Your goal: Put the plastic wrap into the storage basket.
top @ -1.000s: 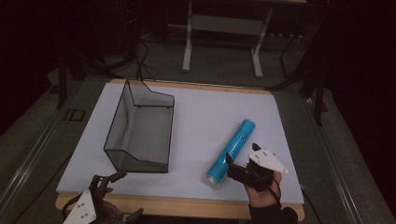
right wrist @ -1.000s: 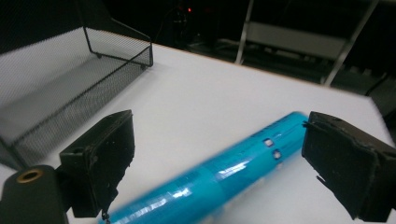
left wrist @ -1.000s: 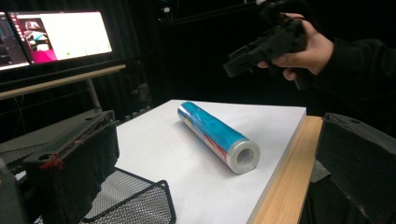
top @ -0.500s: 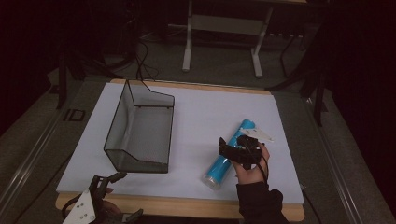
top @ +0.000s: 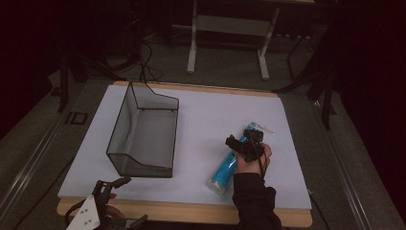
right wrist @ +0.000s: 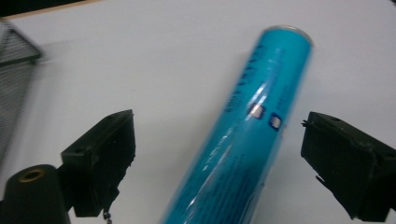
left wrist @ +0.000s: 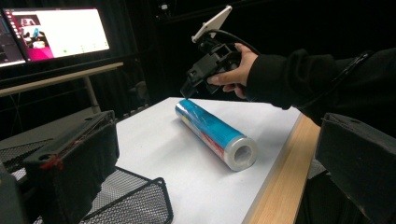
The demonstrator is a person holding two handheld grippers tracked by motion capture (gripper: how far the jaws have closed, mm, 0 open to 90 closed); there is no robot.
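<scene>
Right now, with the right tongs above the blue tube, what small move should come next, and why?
Probably lower the right tongs and close: they are open, straddling the blue tube, which lies flat on the white tabletop, not yet gripped.

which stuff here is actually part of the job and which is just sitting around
In play:
right gripper, open over the tube
blue tube, lying on the table
wire basket, probably

Just about:
left gripper, at the near edge
monitor
table legs behind
</scene>
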